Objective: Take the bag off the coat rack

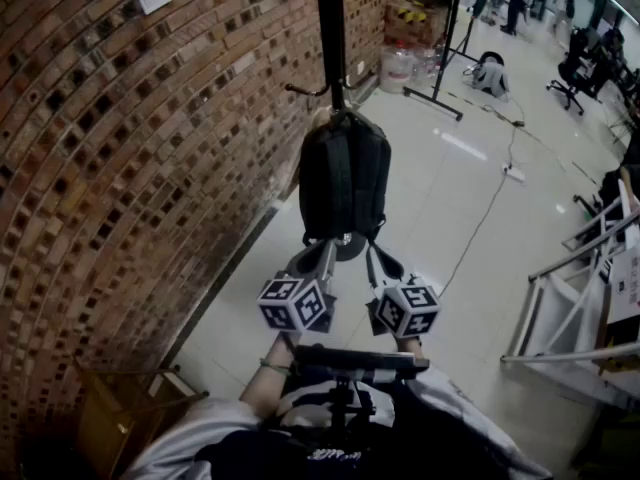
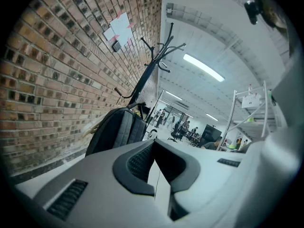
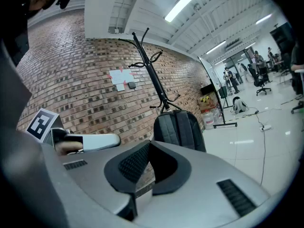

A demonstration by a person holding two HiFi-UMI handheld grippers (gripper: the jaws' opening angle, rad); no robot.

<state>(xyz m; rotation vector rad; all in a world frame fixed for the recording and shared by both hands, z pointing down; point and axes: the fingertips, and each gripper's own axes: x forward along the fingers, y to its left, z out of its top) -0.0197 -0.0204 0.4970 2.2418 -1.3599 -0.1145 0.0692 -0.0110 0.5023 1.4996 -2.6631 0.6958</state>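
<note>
A black bag [image 1: 344, 178] hangs from a low hook of the black coat rack [image 1: 331, 28], in the upper middle of the head view, just beside the brick wall [image 1: 120, 168] that fills the left of the frame. The bag hangs upright, straps facing the camera, its bottom clear of the pale floor [image 1: 450, 198].

Below the bag, in the lower middle of the frame, the left gripper [image 1: 324, 255] and the right gripper [image 1: 373, 258] point up toward its bottom edge, side by side and near each other. Whether either tip touches the bag cannot be told from there.

In the left gripper view the left gripper [image 2: 155, 175] has its jaws pressed together with nothing between them; the bag [image 2: 116, 129] sits left of centre, beyond the jaws. In the right gripper view the right gripper [image 3: 142, 175] is likewise fully closed and empty, with the bag [image 3: 179, 129] just above the jaws at centre and the coat rack [image 3: 152, 68] rising behind it.

A cable [image 1: 480, 218] runs across the floor on the right.
</note>
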